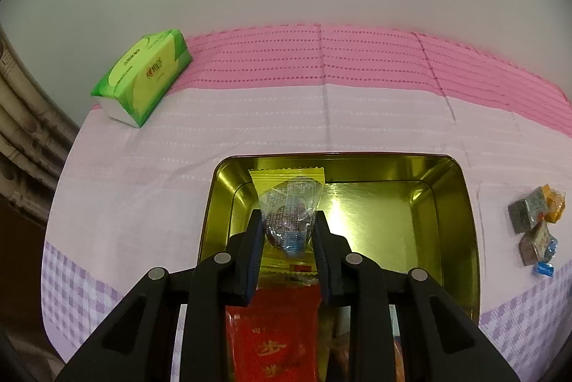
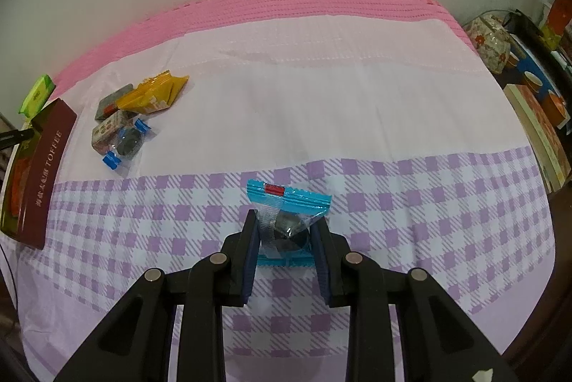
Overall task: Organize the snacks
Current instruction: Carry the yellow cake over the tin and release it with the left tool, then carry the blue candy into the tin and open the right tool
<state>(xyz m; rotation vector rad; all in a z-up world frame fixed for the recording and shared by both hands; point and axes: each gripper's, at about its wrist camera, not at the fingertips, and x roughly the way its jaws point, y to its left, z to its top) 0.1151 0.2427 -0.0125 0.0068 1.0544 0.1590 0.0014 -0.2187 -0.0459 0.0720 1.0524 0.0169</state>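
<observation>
The left claw is clenched on a clear-wrapped candy standing long axis upright, above the left half of the open gold tin at lower centre; the tin's right half lies bare. The right claw grasps a blue-edged candy packet low in the frame, sealed ends running left to right, over the checked bedspread. A loose snack pile sits at upper left, with wide free cloth between.

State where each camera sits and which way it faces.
Left wrist: rides the left gripper, angled down into the gold tin; its fingers pinch a clear-wrapped snack.
Right wrist: rides the right gripper, angled down at the checked cloth; it grips a blue-edged snack.
Shared: tin, tissue pack, loose snack pile.
</observation>
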